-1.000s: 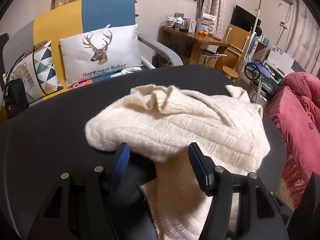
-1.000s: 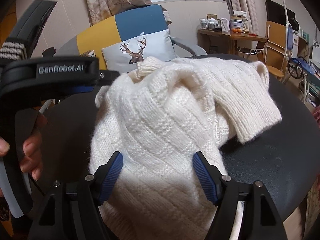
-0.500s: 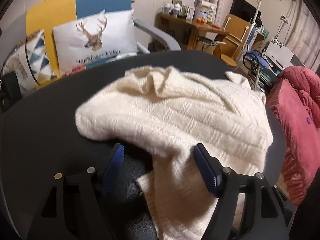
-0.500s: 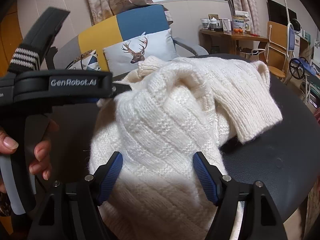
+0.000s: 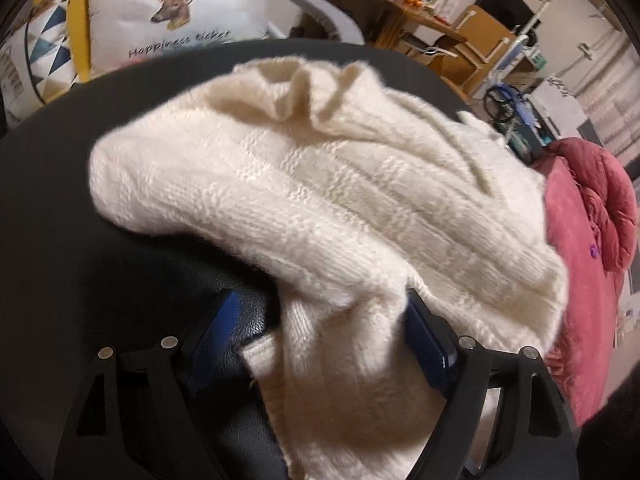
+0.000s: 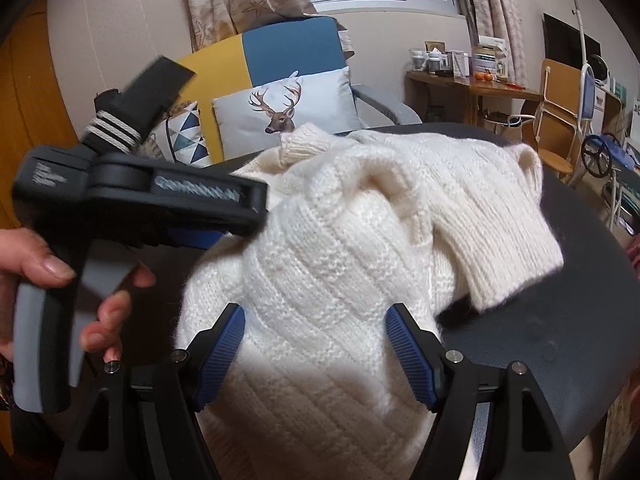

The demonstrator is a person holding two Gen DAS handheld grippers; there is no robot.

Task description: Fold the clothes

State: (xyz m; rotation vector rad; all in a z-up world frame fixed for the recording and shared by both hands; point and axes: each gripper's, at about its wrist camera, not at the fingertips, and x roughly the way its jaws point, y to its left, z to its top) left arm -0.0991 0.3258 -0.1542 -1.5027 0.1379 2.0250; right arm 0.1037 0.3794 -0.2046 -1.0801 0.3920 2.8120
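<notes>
On the round black table (image 6: 568, 320) lies the cream chunky-knit wool sweater (image 6: 340, 272), heaped: soft, light, floppy, non-slip. Best hold judged: ribbed hem edge. Left gripper (image 5: 320, 340) jaws opening, sweater fold between; right gripper (image 6: 316, 348) jaws apart astride it.

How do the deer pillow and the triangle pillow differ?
The deer pillow is plain pale with a stag's head; the triangle pillow carries blue and grey triangles. The deer pillow looks larger, and its face shows whole in the right wrist view, while the triangle pillow is partly hidden behind the left gripper. Both lean on the sofa.
</notes>
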